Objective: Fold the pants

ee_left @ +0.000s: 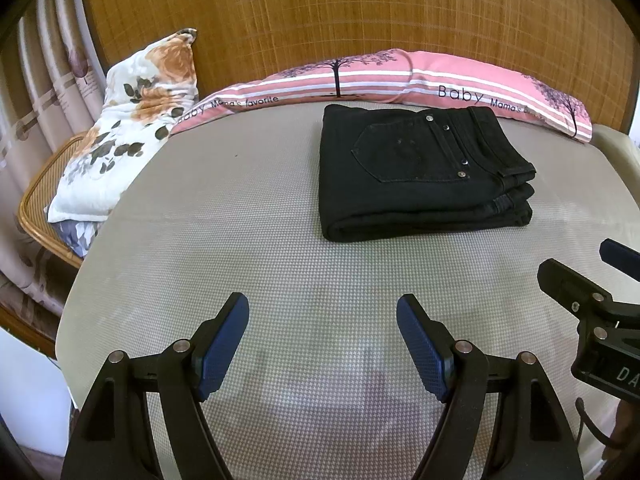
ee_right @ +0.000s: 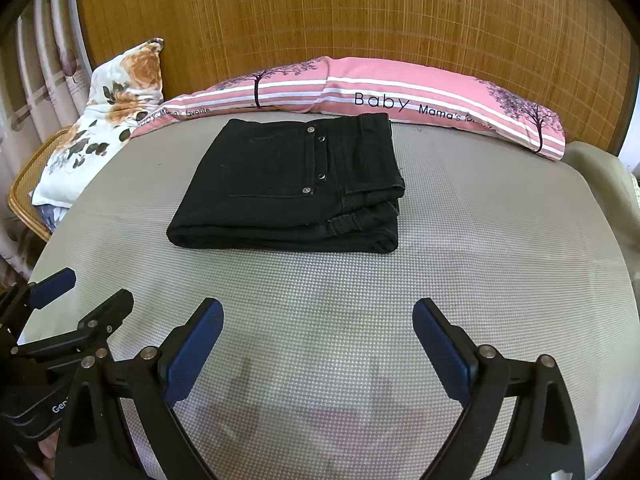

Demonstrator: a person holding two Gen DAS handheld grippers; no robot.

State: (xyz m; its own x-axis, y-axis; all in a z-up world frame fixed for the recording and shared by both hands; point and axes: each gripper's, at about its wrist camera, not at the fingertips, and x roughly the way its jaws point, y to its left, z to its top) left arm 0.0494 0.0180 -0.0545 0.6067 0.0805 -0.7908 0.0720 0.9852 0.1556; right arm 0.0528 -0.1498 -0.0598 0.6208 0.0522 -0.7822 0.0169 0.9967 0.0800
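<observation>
Ahead of both grippers, black pants [ee_left: 420, 172] lie folded into a compact stack on the grey mattress [ee_left: 240, 240], back pocket and rivets facing up, waistband end on the right. Left gripper [ee_left: 322, 312] hangs over bare mattress, jaws spread wide, nothing between the blue pads [ee_left: 222, 344]; pants sit forward and to its right, well apart. Right gripper [ee_right: 318, 316] likewise wide open and empty, pants forward and slightly to its left, not touching. Each gripper shows at the edge of the other's view, side by side, near each other. Beyond the pants, just behind the stack, a pink striped pillow [ee_right: 400, 84] printed "Baby" runs along a woven bamboo headboard [ee_left: 320, 20]. Floral pillow [ee_left: 128, 120] far left, leaning over a rattan chair [ee_left: 36, 196].
</observation>
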